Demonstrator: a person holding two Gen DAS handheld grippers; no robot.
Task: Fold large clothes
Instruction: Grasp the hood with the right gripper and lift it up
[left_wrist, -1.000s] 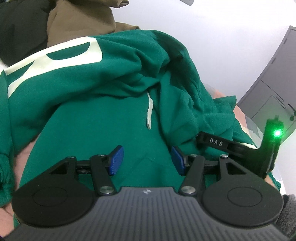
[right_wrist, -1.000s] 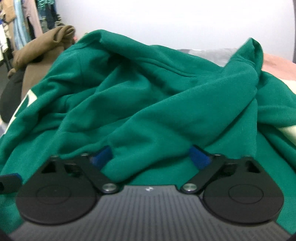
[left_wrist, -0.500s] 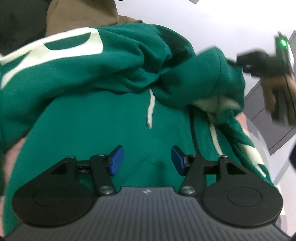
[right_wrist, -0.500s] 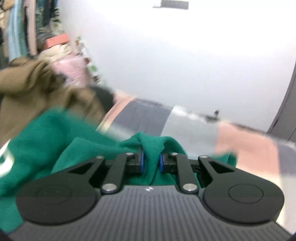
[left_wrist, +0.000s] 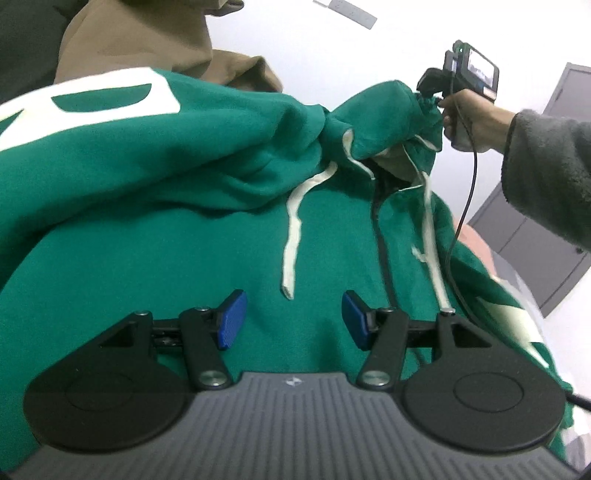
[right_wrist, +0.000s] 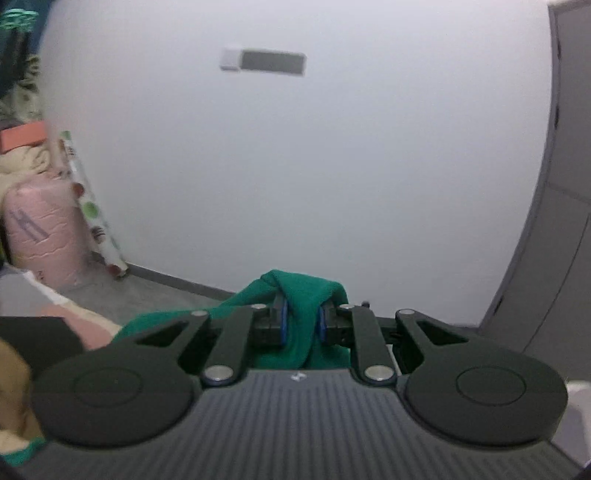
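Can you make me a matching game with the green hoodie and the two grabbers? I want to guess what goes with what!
Things:
1. left gripper
2. right gripper
3. green hoodie
4. brown garment

States:
A. big white letter on it
B. jaws apart, nothing between them
C. lies behind the hoodie
D. pinching a fold of green cloth

Pairs: 1-B, 2-D, 3-A, 4-C

Even, soft indoor light with no hard shadows; white wall washed pale and slightly glary toward 12 o'clock, fisheye bending the edges at 3 and 9 o'clock, left-wrist view sharp, right-wrist view smeared with blur, worst around 9 o'clock.
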